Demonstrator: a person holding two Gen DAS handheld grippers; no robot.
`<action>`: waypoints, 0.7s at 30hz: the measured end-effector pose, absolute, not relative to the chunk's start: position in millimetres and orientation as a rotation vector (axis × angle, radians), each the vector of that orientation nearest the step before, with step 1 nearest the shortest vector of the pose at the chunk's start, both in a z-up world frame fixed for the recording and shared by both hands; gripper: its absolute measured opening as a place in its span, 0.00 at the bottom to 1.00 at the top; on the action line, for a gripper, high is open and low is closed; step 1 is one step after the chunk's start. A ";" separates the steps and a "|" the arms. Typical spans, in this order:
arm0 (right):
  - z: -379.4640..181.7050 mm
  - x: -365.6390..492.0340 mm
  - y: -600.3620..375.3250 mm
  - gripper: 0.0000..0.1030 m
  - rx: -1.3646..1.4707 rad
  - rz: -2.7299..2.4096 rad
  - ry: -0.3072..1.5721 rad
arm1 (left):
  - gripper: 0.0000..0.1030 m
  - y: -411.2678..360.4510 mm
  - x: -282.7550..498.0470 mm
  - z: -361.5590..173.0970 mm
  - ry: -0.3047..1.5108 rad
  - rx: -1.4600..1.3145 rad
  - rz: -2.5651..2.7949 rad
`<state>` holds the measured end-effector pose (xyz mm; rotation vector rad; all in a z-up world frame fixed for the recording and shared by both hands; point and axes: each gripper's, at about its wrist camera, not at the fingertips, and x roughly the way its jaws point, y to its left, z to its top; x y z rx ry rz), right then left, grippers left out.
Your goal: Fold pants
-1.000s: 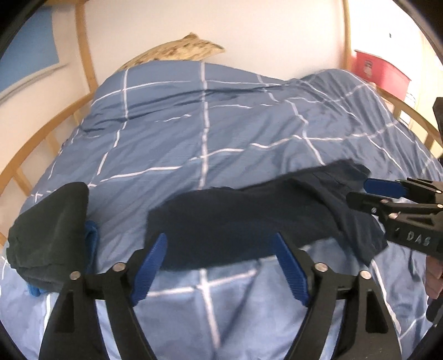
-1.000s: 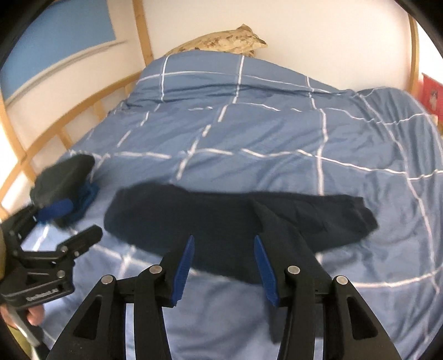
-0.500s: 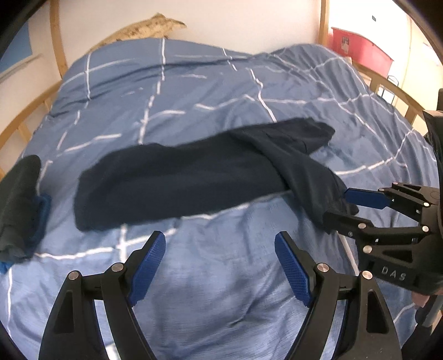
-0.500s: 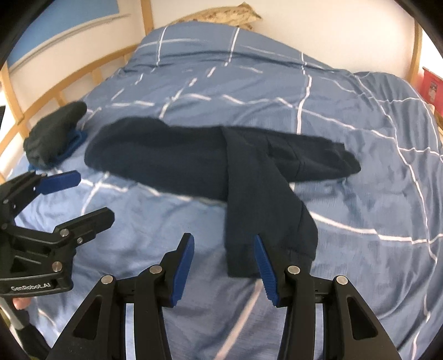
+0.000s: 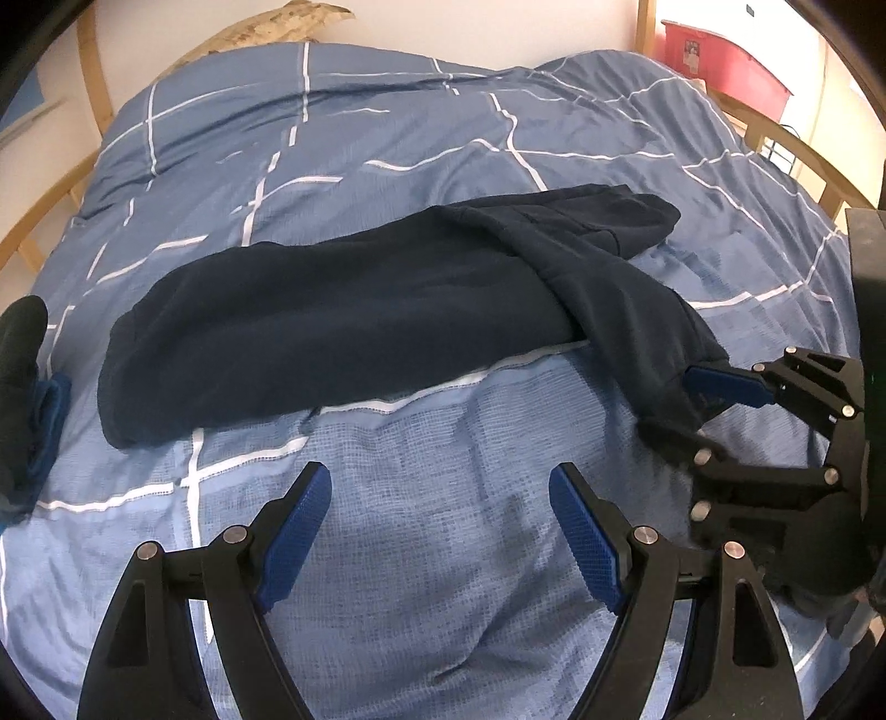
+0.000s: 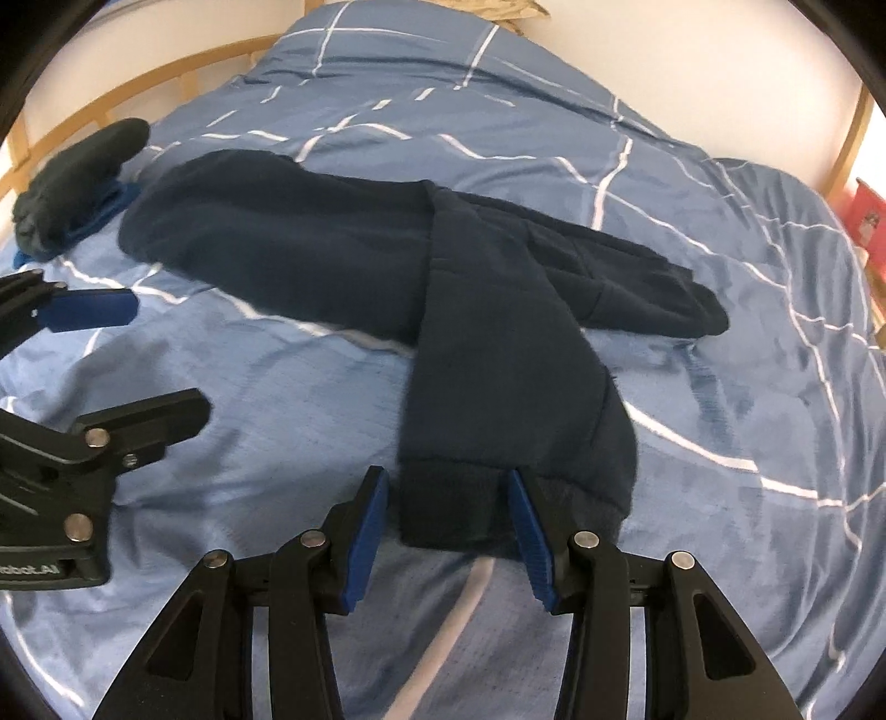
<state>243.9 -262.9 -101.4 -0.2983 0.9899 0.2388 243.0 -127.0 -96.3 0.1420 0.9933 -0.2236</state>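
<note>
Dark navy pants (image 5: 343, 315) lie on the blue checked duvet (image 5: 421, 554). One leg runs left to right; the other leg (image 6: 498, 376) lies crossed over it and points toward me. My right gripper (image 6: 446, 498) is open, its blue pads on either side of that leg's cuff (image 6: 448, 512), which rests on the bed. In the left wrist view the right gripper (image 5: 689, 412) is at the cuff end. My left gripper (image 5: 440, 493) is open and empty above bare duvet, short of the pants. It shows in the right wrist view (image 6: 160, 351) at the left.
A folded dark garment on a blue one (image 6: 77, 177) sits at the bed's left edge. A wooden bed rail (image 6: 138, 94) curves along the left. A patterned pillow (image 5: 288, 22) lies at the head. A red box (image 5: 720, 61) stands beyond the right side.
Both grippers have moved back toward the near edge of the bed. The crossed leg has been drawn toward me and now lies flat, with the right gripper open around its cuff.
</note>
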 end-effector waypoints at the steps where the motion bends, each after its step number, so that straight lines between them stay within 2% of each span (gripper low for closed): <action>1: -101.0 244.2 -264.6 0.32 -0.298 0.241 0.989 | 0.78 -126.2 243.0 -96.6 0.993 0.144 -0.225; 2: -99.8 244.3 -266.9 0.20 -0.282 0.248 0.993 | 0.78 -125.3 243.1 -96.6 0.989 0.145 -0.231; 5: -87.8 245.2 -271.4 0.08 -0.269 0.222 0.953 | 0.78 -124.1 247.4 -93.9 0.969 0.158 -0.242; 13: -24.6 274.2 -310.4 0.08 -0.179 0.086 0.812 | 0.77 -121.6 289.3 -62.3 0.833 0.267 -0.329; 21: -8.3 330.0 -340.3 0.07 -0.121 0.011 0.802 | 0.78 -140.2 362.6 -49.7 0.818 0.325 -0.600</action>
